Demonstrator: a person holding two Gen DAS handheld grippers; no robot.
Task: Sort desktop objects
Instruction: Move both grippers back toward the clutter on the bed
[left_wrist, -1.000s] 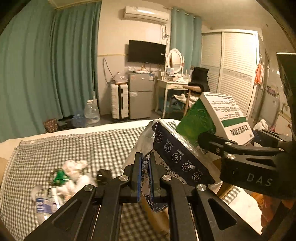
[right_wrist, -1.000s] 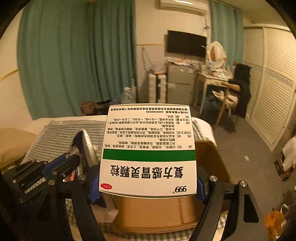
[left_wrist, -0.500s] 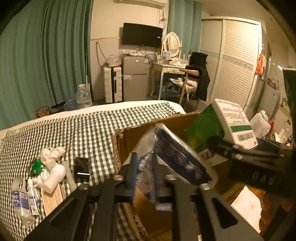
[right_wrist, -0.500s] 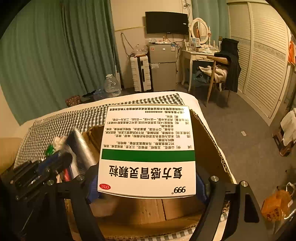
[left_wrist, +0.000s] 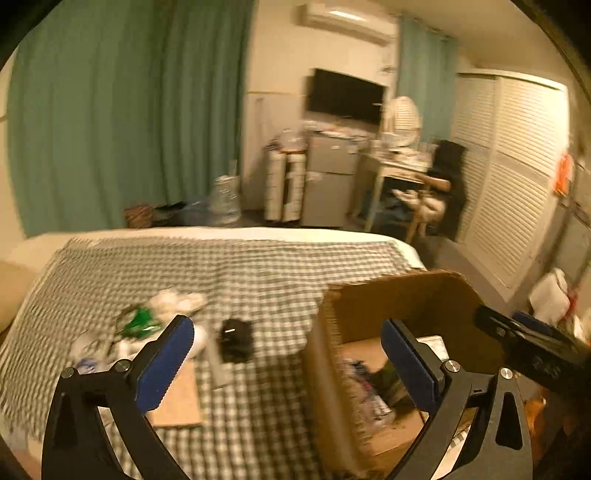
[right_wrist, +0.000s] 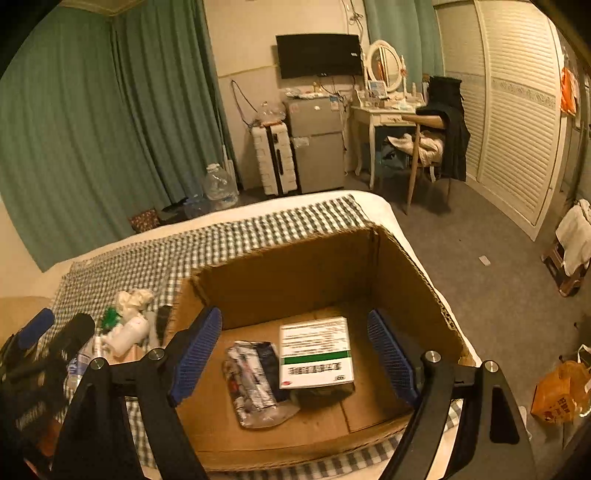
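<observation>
Checked bedspread (left_wrist: 258, 266) carries a cardboard box (right_wrist: 295, 273); both hand-held grippers, left (left_wrist: 284, 354) and right (right_wrist: 291, 350), are opening, empty. Best lift clear before fetching the clutter (left_wrist: 147, 317).

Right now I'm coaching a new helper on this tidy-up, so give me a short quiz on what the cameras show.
1. True or false: the medicine box lies inside the cardboard box.
2. What lies beside it on the box floor? A) foil packet B) water jug C) mirror
3. Fill in: the jaws of the right gripper are opening with ____ between the pads.

Key: 1 true; 2 A; 3 nothing. The left gripper is opening too, also holding nothing.
</observation>
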